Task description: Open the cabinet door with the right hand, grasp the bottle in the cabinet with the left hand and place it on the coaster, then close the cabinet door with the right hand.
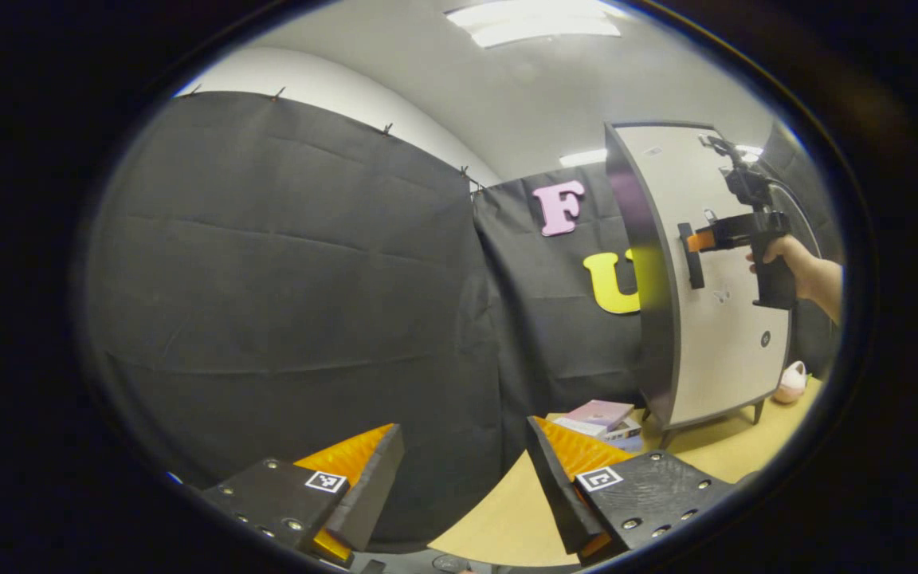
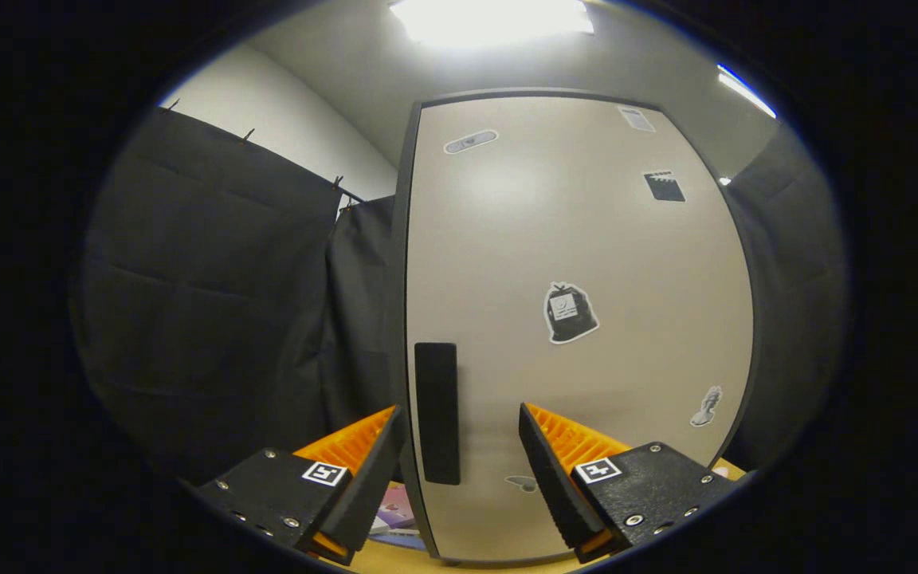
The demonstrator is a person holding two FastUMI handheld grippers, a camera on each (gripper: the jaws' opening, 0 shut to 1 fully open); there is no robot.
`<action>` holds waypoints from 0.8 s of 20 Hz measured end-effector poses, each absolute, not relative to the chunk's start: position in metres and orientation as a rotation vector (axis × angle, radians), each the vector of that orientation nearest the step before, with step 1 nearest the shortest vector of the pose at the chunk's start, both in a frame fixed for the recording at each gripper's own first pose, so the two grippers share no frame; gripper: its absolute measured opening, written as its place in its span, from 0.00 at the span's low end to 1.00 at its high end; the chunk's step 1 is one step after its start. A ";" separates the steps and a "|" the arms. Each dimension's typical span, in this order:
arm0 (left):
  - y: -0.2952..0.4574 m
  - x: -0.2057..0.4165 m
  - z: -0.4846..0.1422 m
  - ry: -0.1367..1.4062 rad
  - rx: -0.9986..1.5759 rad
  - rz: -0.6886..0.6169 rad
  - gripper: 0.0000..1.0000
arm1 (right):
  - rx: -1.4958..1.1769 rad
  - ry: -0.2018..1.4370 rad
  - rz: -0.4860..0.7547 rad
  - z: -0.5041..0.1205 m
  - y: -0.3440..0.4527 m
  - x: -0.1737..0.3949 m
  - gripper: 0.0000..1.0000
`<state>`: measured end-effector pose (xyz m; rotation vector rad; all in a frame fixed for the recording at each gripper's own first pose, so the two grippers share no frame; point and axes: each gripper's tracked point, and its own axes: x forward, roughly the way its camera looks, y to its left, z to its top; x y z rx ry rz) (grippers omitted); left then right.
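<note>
A pale cabinet door [image 2: 578, 239] with a dark frame and several stickers stands flush with its cabinet. Its black vertical handle [image 2: 437, 413] lies inside the span of my right gripper [image 2: 459, 430], nearer the left finger. That gripper is open and neither finger presses on the handle. In the left gripper view the cabinet [image 1: 714, 319] stands on the table at the right, and a hand holds the right gripper [image 1: 694, 241] with its tips at the handle [image 1: 695, 255]. My left gripper [image 1: 465, 446] is open with nothing in it, low over the table's near edge, facing the black cloth wall.
A stack of books [image 1: 604, 418] lies on the wooden table [image 1: 507, 510] just left of the cabinet's feet. A small pink and white object [image 1: 790, 383] sits to the cabinet's right. Black cloth walls close in the back and left.
</note>
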<state>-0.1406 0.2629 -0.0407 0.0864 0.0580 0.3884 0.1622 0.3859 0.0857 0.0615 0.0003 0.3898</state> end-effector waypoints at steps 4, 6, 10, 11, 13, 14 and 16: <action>0.274 -0.145 -0.046 0.060 0.074 0.392 0.91 | 0.049 0.065 0.382 0.077 0.400 0.176 0.78; 0.278 -0.146 -0.048 0.065 0.074 0.395 0.88 | 0.036 0.077 0.377 0.077 0.403 0.181 0.66; 0.281 -0.145 -0.050 0.066 0.062 0.392 0.91 | 0.016 0.086 0.363 0.076 0.406 0.188 0.37; 0.280 -0.146 -0.051 0.067 0.060 0.386 0.91 | 0.017 0.098 0.360 0.075 0.407 0.188 0.36; 0.275 -0.143 -0.048 0.062 0.057 0.371 0.91 | 0.011 0.122 0.361 0.074 0.406 0.188 0.33; 0.273 -0.140 -0.046 0.055 0.056 0.364 0.88 | 0.011 0.129 0.367 0.075 0.406 0.187 0.32; 0.267 -0.138 -0.040 0.044 0.049 0.349 0.91 | 0.011 0.140 0.381 0.074 0.406 0.185 0.19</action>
